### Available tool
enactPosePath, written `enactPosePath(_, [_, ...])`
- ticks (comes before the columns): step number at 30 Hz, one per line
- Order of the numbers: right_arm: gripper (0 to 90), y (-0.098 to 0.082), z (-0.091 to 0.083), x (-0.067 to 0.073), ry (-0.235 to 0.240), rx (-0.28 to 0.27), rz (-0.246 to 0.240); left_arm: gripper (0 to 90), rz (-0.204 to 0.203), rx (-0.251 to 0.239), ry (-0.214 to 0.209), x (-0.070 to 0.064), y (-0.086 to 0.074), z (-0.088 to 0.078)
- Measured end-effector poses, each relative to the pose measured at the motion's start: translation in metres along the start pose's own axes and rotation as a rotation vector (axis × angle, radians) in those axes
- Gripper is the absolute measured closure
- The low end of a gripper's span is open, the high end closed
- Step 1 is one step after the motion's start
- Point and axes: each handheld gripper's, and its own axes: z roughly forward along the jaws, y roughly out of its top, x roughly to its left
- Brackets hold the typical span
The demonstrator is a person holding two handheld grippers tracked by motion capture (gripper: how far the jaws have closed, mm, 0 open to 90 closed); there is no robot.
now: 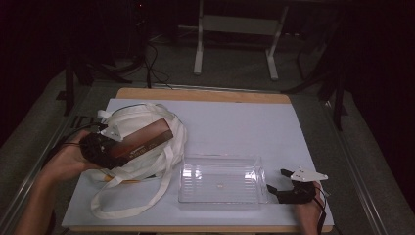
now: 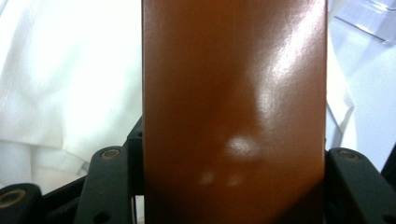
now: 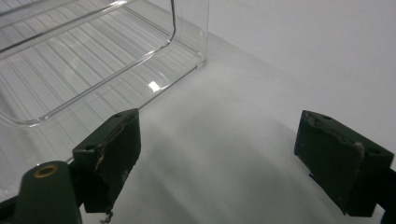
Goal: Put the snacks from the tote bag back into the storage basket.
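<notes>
While seen from above, a brown box (image 1: 147, 139) is held clamped by the left gripper (image 1: 100, 147) over the tote bag (image 1: 142, 122) at nine o'clock; transfer toward the clear tray (image 1: 220, 183) seems underway. Along the left gripper, the box is seen gripped between both jaws. Along the right gripper (image 3: 233, 149), jaws are spread empty beside the tray.

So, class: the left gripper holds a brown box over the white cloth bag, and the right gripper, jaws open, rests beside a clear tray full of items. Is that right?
Not quite. The clear tray is empty, as the high view shows. The rest stands: left gripper holds the brown box over the white cloth bag; right gripper rests open beside the tray.
</notes>
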Motion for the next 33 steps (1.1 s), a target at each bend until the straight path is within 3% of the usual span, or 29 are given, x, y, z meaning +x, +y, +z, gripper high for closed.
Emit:
enactPosePath(4, [14.6, 0.000, 0.000, 0.000, 0.001, -0.001, 0.000, 43.7, 0.030, 0.024, 0.001, -0.005, 0.007, -0.001])
enactPosePath(19, [14.6, 0.000, 0.000, 0.000, 0.001, -0.005, 0.002, 43.7, 0.135, 0.025, -0.003, -0.023, 0.030, -0.005])
enactPosePath(33, [14.7, 0.000, 0.000, 0.000, 0.001, -0.005, 0.002, 43.7, 0.208, 0.062, -0.041, -0.039, 0.046, 0.001])
